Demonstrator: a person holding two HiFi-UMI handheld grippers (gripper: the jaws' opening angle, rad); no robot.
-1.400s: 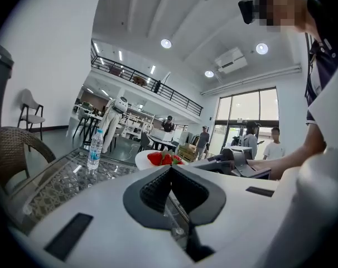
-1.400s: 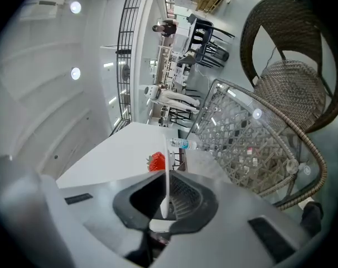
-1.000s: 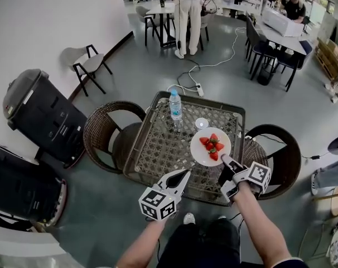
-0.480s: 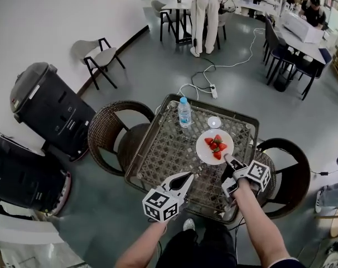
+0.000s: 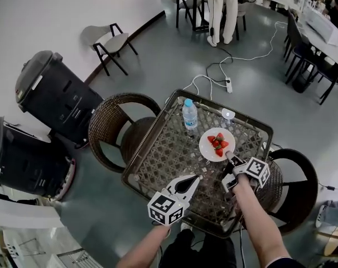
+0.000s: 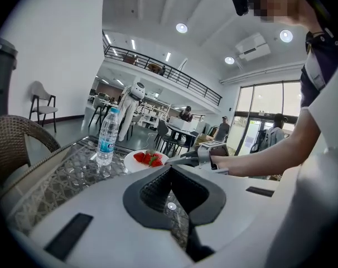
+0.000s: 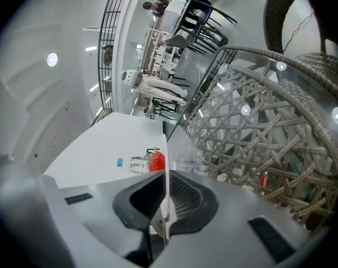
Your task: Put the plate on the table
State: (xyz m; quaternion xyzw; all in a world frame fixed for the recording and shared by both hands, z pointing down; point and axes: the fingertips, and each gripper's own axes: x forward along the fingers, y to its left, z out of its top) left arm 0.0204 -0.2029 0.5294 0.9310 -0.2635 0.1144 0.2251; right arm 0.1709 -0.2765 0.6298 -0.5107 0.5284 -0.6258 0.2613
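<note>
A white plate (image 5: 211, 149) with strawberries (image 5: 217, 143) is over the right half of the wicker table's glass top (image 5: 169, 149). My right gripper (image 5: 230, 159) is shut on the plate's near rim. In the right gripper view the plate (image 7: 107, 149) runs edge-on between the jaws of the right gripper (image 7: 167, 175). I cannot tell whether the plate touches the glass. My left gripper (image 5: 194, 178) hovers over the table's near edge, shut and empty. The left gripper view shows the left gripper (image 6: 168, 169), with the plate (image 6: 130, 159) and the right gripper (image 6: 177, 161) beyond it.
A water bottle (image 5: 189, 114) stands just left of the plate, and a small clear cup (image 5: 228, 114) sits behind it. Wicker chairs flank the table on the left (image 5: 116, 127) and right (image 5: 294, 183). Black bins (image 5: 52, 96) stand at the left. A cable with a power strip (image 5: 228, 85) lies on the floor.
The head view has drawn back and shifted, so the table looks smaller. The plate stays in the right gripper beside the bottle. The left gripper holds its place.
</note>
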